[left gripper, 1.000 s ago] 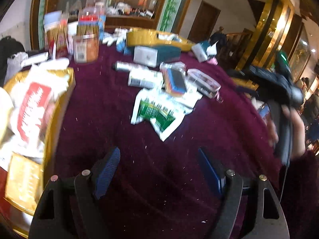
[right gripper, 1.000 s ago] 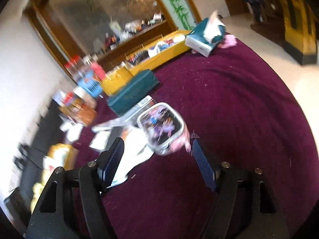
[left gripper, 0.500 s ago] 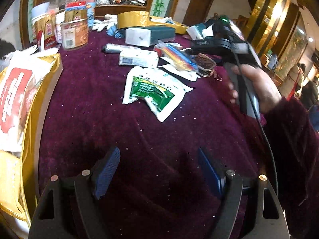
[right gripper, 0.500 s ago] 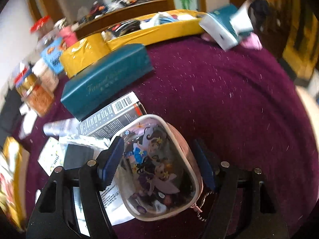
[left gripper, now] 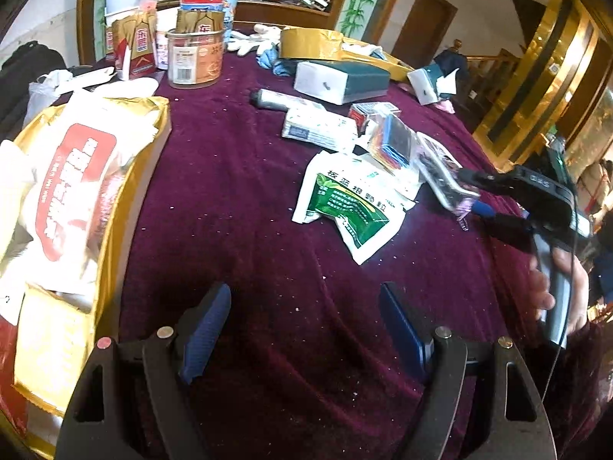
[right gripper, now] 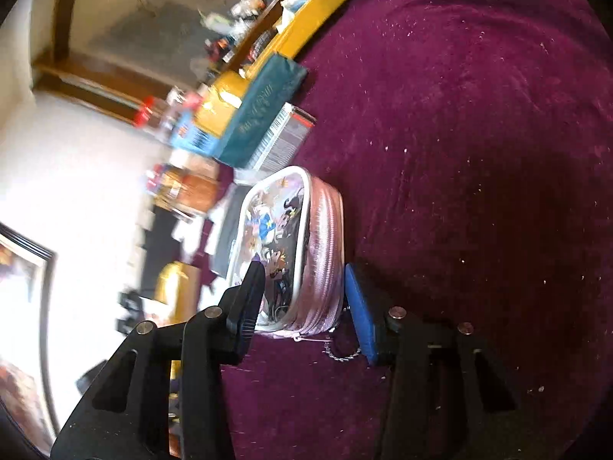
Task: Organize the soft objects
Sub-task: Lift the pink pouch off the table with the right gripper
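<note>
The right claw (right gripper: 304, 297) has just been closing, and the little zip pouch (right gripper: 291, 245) sits between its pads: the black pad presses its clear printed face, while the blue pad at the pink zipper side looks just touching or a hair off, hard to call. The pouch lies near the right edge of the purple-clothed surface (right gripper: 479, 153), just beside the green-and-white sachet (left gripper: 346, 207) and the barcode box (right gripper: 281, 138).

By the look of it, this one is light and squashy, a padded body with a glossy plastic window that could slide under a pad. The ribbed zipper band seems the grippier place, so a hold across the narrow near end suits it. Watch the ball chain (right gripper: 341, 352) dangling at the corner, it may snag.

The left claw (left gripper: 306, 329) hangs wide and empty over bare cloth at the near edge.
</note>
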The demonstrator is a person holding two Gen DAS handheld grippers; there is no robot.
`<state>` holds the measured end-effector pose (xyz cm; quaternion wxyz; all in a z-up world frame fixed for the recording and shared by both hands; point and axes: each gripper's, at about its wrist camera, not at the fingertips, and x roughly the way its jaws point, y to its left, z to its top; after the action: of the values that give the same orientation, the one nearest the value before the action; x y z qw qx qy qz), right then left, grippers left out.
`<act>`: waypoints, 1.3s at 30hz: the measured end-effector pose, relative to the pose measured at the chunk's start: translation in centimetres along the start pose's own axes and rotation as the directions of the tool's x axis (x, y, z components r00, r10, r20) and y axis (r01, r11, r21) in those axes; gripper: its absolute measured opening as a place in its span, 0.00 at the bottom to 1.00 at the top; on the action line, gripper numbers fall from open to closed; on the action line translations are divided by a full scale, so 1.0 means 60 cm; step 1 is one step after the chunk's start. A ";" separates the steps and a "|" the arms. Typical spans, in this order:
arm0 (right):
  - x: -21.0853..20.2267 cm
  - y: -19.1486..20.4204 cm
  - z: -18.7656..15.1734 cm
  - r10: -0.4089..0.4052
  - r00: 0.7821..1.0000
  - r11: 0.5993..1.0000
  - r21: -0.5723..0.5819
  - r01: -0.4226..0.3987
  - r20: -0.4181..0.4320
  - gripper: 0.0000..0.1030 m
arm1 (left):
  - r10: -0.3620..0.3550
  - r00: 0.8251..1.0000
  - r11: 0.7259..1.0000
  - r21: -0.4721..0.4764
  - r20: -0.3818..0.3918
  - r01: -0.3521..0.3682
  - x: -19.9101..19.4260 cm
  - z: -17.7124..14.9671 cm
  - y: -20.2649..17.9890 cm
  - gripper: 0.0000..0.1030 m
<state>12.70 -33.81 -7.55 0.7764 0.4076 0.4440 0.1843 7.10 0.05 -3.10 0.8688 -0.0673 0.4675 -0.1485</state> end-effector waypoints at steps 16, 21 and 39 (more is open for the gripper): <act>-0.028 -0.028 0.007 0.162 0.987 0.983 0.092 -0.160 -0.010 0.37 | 0.213 0.976 0.970 0.111 0.050 -0.217 0.032 0.091 -0.049 0.77; -0.021 -0.032 0.010 0.145 0.989 0.985 0.102 -0.141 -0.029 0.36 | 0.300 0.947 0.913 0.253 0.118 -0.320 0.059 0.089 -0.096 0.77; 0.025 0.089 -0.021 -0.254 0.967 0.894 -0.380 0.237 0.005 0.75 | 0.319 0.946 0.931 0.166 0.054 -0.324 0.077 0.113 -0.023 0.78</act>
<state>12.82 -29.05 -4.45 0.8472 0.1870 0.4652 0.1758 14.90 -2.92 -2.65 0.8900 0.0836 0.4461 -0.0432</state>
